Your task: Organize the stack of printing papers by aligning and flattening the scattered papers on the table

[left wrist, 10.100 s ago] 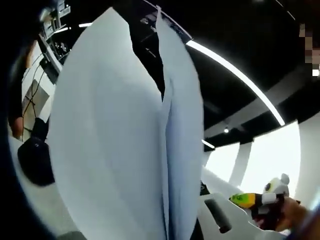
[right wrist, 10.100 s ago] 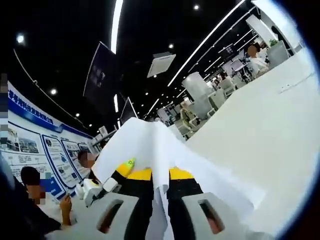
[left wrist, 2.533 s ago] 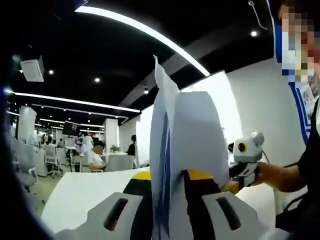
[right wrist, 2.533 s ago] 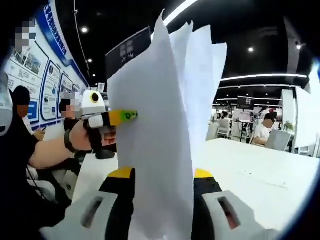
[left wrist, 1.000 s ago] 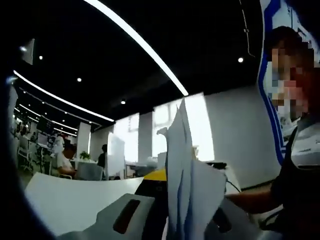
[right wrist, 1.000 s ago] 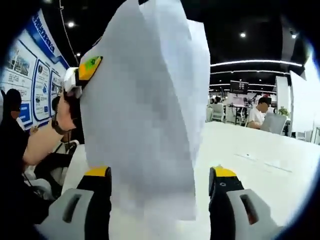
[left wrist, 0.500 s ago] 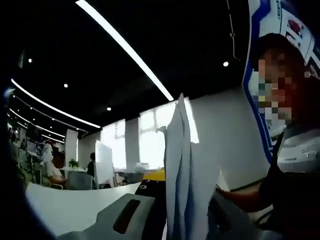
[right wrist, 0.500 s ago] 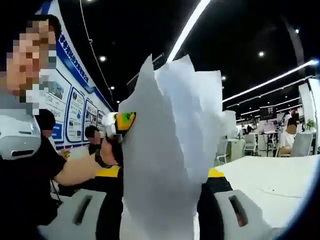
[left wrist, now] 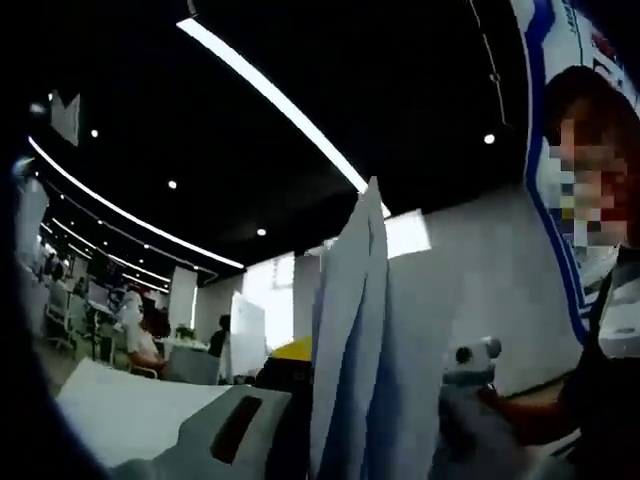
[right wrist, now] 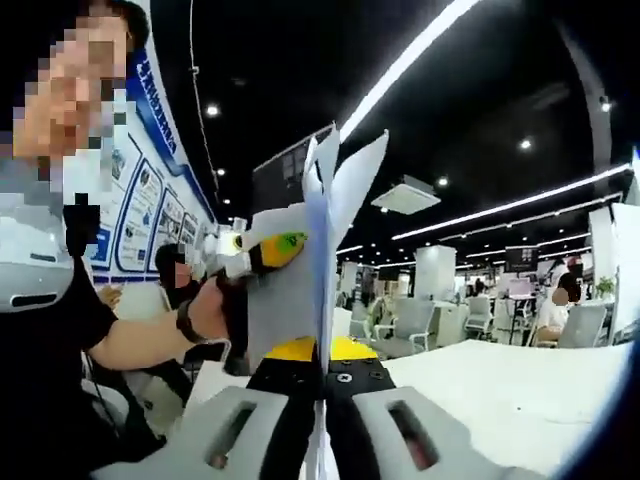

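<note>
Right gripper view has the right gripper [right wrist: 322,385] clamped on the upright papers [right wrist: 318,250], left gripper [left wrist: 335,400] pinching them too.

Open-plan office: white desks [right wrist: 520,395], swivel chairs [right wrist: 405,330], ceiling light strips [left wrist: 275,100], wall posters [right wrist: 140,215].

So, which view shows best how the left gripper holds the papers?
The right gripper view: there the left gripper with its yellow-green tip and the person's hand meet the papers from the side. The left gripper view gives just the sheets' edges rising between its own fingers.
</note>
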Demonstrator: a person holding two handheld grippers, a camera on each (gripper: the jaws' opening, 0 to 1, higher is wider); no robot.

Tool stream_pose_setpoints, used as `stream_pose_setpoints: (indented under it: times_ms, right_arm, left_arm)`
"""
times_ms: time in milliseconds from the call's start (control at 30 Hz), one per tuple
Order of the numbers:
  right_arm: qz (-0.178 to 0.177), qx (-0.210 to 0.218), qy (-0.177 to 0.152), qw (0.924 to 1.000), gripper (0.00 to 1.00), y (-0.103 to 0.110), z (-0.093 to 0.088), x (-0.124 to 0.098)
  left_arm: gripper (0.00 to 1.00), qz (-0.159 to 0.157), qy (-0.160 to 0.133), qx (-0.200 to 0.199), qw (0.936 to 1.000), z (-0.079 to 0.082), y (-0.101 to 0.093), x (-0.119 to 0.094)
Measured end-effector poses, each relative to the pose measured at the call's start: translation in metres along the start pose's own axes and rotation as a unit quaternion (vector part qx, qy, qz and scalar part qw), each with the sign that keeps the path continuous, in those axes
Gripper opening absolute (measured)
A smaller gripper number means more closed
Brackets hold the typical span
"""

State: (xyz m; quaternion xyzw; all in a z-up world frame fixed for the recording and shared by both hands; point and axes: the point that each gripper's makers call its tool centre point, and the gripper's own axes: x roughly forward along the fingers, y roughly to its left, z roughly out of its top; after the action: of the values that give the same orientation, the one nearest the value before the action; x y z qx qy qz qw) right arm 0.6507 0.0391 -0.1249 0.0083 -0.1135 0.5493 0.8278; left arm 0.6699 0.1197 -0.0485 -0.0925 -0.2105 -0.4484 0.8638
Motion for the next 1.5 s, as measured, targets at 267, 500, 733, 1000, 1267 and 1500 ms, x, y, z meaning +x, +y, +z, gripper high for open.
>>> stream_pose_setpoints:
  times_ms: [267, 500, 733, 1000, 1267, 1500]
  right_arm:
    - [-0.051, 0.030, -0.038, 0.9975, 0.00, -0.014, 0.001, 0.000]
    - [-0.057, -0.044, 0.028, 0.9970, 0.00, -0.011, -0.027, -0.004]
    - [0.007, -0.019, 0.102, 0.9946, 0.43, 0.012, -0.079, -0.011]
    - [0.004, 0.003, 0.120, 0.9928, 0.51, 0.008, -0.085, -0.005]
    - [-0.005, 0.006, 0.135, 0.9908, 0.58, -0.001, -0.092, -0.009]
    - [-0.003, 0.018, 0.120, 0.9926, 0.62, -0.013, -0.089, -0.011]
  left_arm:
    - [0.28, 0.027, 0.037, 0.006, 0.9989, -0.029, 0.003, 0.004]
    - [0.28, 0.023, 0.051, 0.020, 0.9982, -0.043, -0.002, 0.004]
    - [0.38, 0.007, 0.107, 0.016, 0.9941, -0.084, -0.016, -0.008]
    - [0.41, -0.027, 0.082, -0.037, 0.9956, -0.070, -0.027, 0.003]
    - [0.18, -0.053, 0.093, -0.038, 0.9936, -0.076, -0.033, -0.003]
    - [0.16, -0.116, 0.065, -0.078, 0.9881, -0.066, -0.054, -0.003]
